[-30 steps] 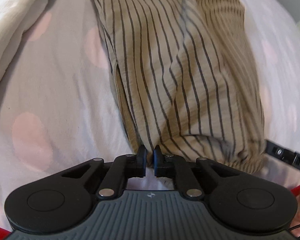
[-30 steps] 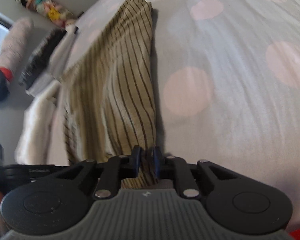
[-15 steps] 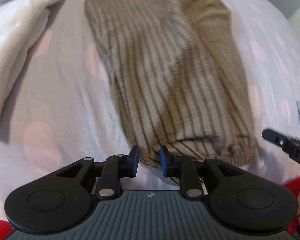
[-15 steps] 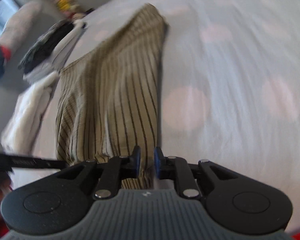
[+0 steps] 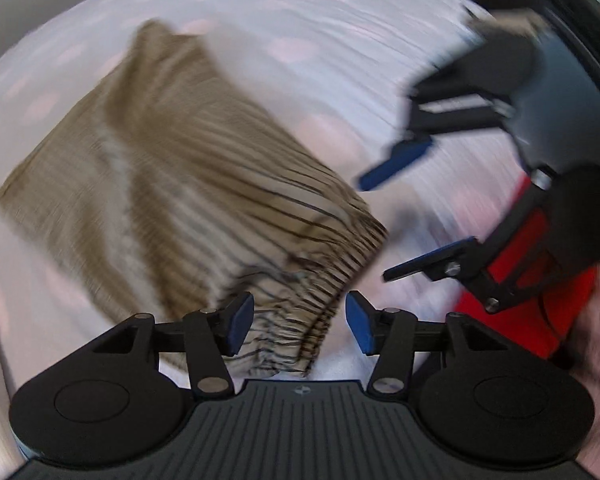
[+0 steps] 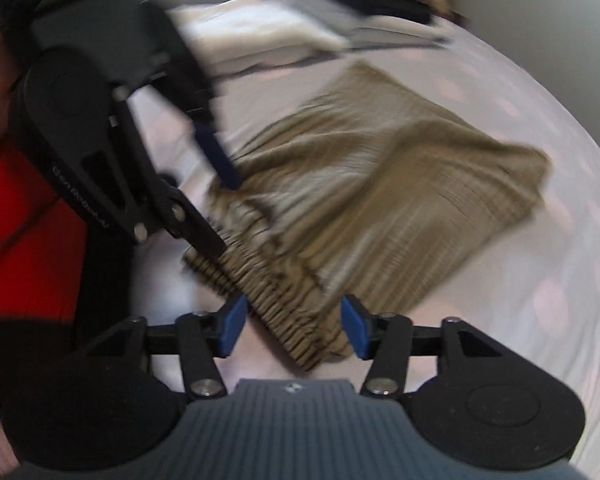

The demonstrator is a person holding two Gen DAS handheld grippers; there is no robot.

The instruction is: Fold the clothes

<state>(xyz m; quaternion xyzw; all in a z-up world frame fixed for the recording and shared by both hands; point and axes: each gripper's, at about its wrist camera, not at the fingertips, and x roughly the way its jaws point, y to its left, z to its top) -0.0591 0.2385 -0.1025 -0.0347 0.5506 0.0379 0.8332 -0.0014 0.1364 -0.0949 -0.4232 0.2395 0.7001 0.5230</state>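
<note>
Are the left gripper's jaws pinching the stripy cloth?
Apart. The left wrist view shows the left gripper with its jaws wide open, the striped cloth lying loose between them.

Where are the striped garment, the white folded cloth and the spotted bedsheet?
striped garment (image 5: 188, 184), left wrist view, middle of the fabric.
white folded cloth (image 6: 260, 40), right wrist view, top surface.
spotted bedsheet (image 6: 540, 280), right wrist view, bare part.

Bare bedsheet (image 5: 300, 20) around striped garment (image 5: 172, 184)

Tan garment (image 5: 172, 184) dark-striped; bedsheet (image 5: 300, 20) pale lilac, pink-dotted; tool pads (image 5: 358, 326) blue.
</note>
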